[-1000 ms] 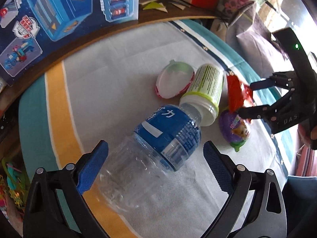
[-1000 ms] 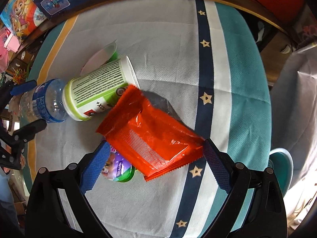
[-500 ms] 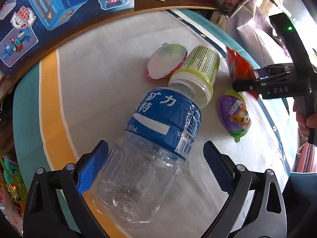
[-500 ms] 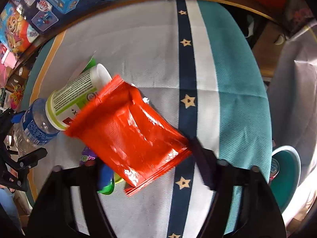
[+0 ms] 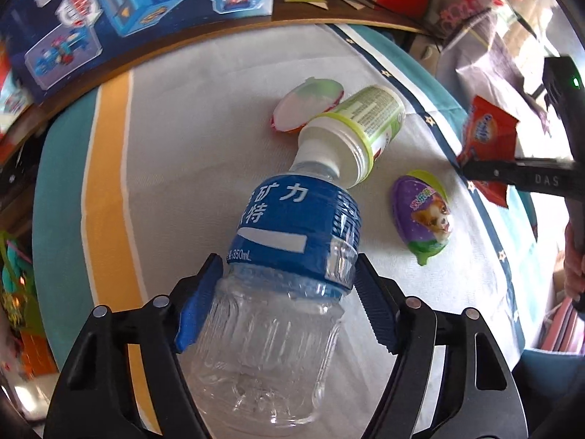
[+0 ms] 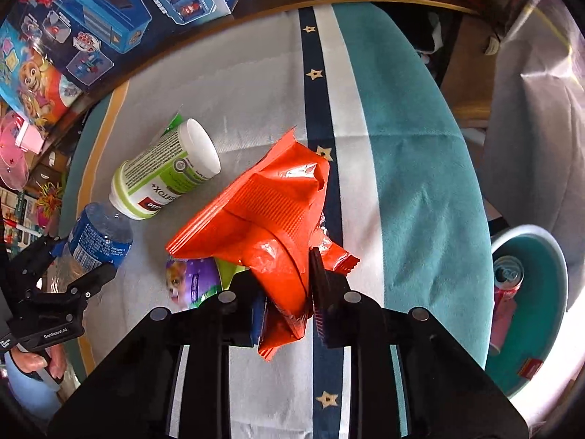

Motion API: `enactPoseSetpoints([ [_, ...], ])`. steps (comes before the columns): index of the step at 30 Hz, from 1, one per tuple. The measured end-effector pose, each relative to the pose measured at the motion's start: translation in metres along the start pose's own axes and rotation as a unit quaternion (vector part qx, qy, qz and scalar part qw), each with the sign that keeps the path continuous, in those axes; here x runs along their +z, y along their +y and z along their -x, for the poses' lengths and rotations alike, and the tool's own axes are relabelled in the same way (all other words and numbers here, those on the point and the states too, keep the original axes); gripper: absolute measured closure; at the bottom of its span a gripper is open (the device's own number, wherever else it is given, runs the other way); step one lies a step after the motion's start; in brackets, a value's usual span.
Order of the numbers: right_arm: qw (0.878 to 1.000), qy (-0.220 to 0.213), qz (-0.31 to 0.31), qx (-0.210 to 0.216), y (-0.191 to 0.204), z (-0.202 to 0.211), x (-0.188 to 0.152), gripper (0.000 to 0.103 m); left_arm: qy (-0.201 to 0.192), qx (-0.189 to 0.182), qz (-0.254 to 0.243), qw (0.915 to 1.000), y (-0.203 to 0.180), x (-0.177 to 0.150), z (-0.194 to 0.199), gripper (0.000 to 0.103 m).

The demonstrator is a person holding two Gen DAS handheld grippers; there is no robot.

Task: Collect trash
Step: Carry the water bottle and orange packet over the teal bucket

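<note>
1. Left gripper [image 5: 285, 303] has its blue pads clamped on both sides of the clear water bottle [image 5: 278, 292], right under the blue label. Bottle's empty and points away from the camera, neck end up against the stuff further out.
2. Right gripper [image 6: 285, 303] is pinched tight on the orange snack wrapper [image 6: 270, 219]. The wrapper is crumpled and folded between the fingers and sticks up off the cloth.
3. Just past the bottle's neck there's a white tub with a green label [image 5: 351, 139] lying on its side, touching the bottle top or just about.
4. Behind the tub sits a red-rimmed peel-off lid [image 5: 307, 104], tucked against it.
5. To the right of the bottle, a purple egg-shaped toy pack with a puppy on it [image 5: 424, 216] lies flat on its own.
6. Everything's on a striped tablecloth [image 5: 182, 128]: grey middle, yellow band, teal edges, navy stripe with stars.
7. Off the right edge of the table there's a teal bin [image 6: 548, 292] with a red can [image 6: 506, 278] in it.
8. Blue toy boxes [image 5: 109, 11] are stacked along the far edge.
</note>
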State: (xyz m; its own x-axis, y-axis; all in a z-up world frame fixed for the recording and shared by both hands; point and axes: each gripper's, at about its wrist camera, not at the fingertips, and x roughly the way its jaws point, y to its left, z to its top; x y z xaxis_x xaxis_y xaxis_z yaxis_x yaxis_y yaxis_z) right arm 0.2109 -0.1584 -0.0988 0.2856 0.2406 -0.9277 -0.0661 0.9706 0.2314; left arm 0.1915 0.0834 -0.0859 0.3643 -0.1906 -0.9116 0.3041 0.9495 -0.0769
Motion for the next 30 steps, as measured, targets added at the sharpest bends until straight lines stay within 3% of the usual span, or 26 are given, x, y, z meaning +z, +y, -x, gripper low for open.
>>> enactPoseSetpoints([
  [11,0.999,-0.006,-0.023,0.040,-0.024,0.038,-0.044,0.082,-0.013,-0.003,0.046,0.9988,-0.021,-0.037,0.028,0.032],
  [20,0.997,-0.008,-0.045,0.067,-0.047,0.055,-0.077,0.082,-0.020,-0.029,0.071,0.9968,-0.045,-0.061,0.045,0.032],
  [30,0.992,-0.032,-0.067,0.103,-0.071,0.082,-0.099,0.082,-0.052,-0.044,0.042,0.9968,-0.091,-0.059,0.075,0.032],
])
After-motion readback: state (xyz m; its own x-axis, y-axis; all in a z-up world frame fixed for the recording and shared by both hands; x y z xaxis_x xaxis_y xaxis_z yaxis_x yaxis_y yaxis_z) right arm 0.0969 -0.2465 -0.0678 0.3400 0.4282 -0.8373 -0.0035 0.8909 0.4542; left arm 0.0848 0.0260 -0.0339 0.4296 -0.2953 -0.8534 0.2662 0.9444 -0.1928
